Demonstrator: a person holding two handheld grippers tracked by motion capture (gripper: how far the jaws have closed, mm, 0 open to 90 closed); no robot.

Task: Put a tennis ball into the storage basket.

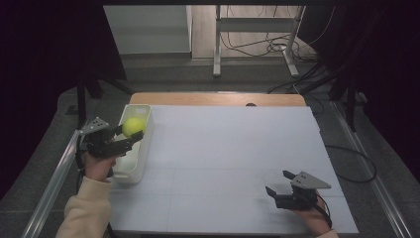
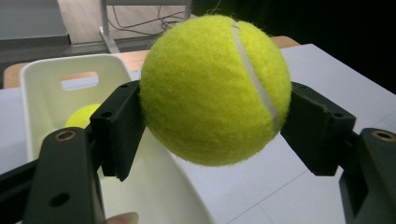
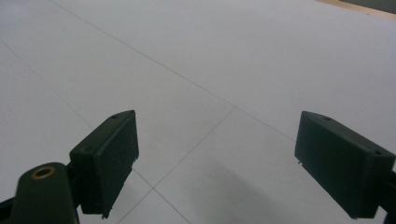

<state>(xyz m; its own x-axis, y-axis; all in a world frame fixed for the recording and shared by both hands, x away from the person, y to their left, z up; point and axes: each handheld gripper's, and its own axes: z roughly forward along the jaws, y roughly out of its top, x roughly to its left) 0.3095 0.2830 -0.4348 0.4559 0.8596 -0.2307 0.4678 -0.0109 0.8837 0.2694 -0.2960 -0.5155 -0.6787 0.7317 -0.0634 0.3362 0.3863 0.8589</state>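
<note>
From above: two tools, one white bin (image 1: 140, 148) at the worktop's (image 1: 228, 163) left edge, one tennis ball (image 1: 133, 126) in plain sight. The left tool (image 1: 132, 136) holds that ball over the bin's far half, jaws clamped on either side. The right tool (image 1: 280, 182) sits low over the bare white surface near the front right corner, jaws spread wide, gripping nothing.

Left gripper view now: the held tennis ball (image 2: 215, 88) sits squeezed between both pads, white seam facing us. And there's a second ball (image 2: 83, 116), down inside the bin (image 2: 42, 88) behind the left pad, so two balls in all.

Right gripper view: the right tool (image 3: 217, 163) gapes wide, just the worktop (image 3: 224, 70) beneath it.
</note>
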